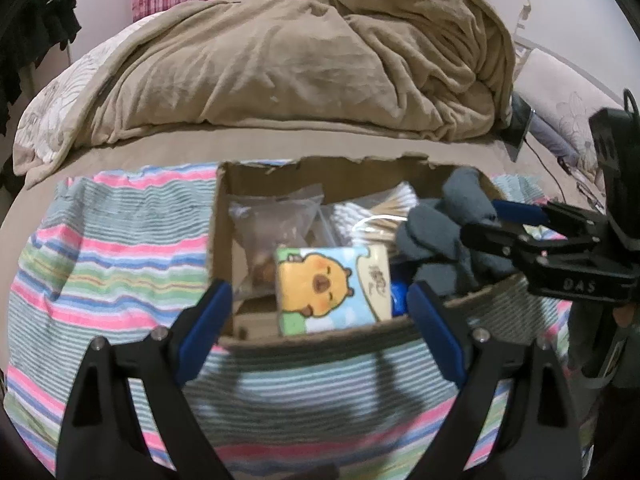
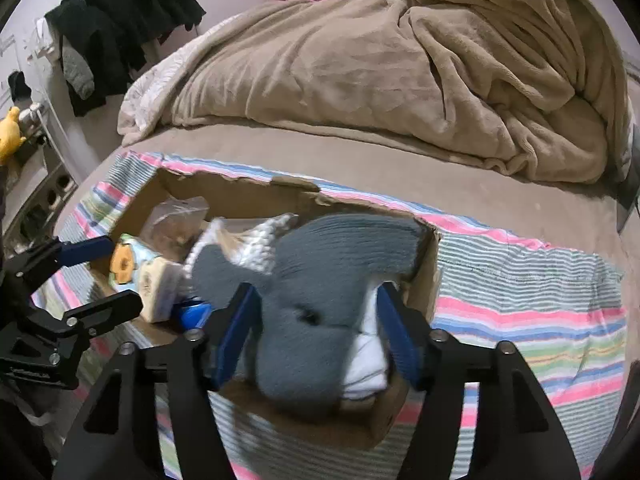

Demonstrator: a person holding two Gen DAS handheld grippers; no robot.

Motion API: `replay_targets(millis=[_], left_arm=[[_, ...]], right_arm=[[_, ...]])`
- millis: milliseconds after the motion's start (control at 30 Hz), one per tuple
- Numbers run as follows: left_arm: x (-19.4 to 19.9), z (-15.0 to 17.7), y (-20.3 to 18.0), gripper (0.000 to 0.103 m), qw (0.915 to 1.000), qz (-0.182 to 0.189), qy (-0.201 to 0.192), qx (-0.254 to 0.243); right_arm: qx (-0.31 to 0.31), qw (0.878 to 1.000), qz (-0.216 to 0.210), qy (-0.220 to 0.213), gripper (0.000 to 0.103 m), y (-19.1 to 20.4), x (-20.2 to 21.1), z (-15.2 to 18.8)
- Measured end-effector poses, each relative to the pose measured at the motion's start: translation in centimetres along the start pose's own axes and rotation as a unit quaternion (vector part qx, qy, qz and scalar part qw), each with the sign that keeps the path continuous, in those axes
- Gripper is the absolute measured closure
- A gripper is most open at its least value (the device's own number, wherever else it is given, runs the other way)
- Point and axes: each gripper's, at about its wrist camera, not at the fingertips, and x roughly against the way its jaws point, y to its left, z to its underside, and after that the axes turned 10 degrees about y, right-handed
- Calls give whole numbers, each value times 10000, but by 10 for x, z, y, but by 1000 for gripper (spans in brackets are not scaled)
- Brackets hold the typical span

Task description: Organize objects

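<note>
An open cardboard box (image 1: 224,208) (image 2: 434,268) lies on a striped towel on the bed. In it are a capybara tissue pack (image 1: 324,288) (image 2: 140,272), a clear bag of brown items (image 1: 272,220), cotton swabs (image 1: 376,216) and something blue (image 2: 192,314). A grey and white plush whale (image 2: 316,312) (image 1: 452,232) sits over the box's right end, between the fingers of my right gripper (image 2: 316,320) (image 1: 480,220), whose jaws stand wide around it. My left gripper (image 1: 320,328) (image 2: 108,276) is open and empty at the box's near edge.
The striped towel (image 1: 112,264) (image 2: 532,300) covers the brown sheet. A heaped brown blanket (image 1: 300,52) (image 2: 400,72) lies behind the box. Dark clothes (image 2: 120,20) hang at the far left. A black device with a cable (image 1: 520,124) sits at the right.
</note>
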Motion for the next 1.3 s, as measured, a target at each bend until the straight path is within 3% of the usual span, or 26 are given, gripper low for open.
replay_targets(millis=[67,233,867,1300], left_arm=[[5,4,1,12,10000,9,-21,20],[21,16,-3,12,10000,3,-78,4],[69,72,-30,12,9997,162,-188,-39],[71,124,-38,12,9995,311,16,91]], right_arm=[[1,10000,3,-33,25,3,5,3],[-82,9999,-21,-86,22,6,21,15],[-226,9990,35,-395,22,30,85,78],[-438,9981,245,-369,22,48,93,133]])
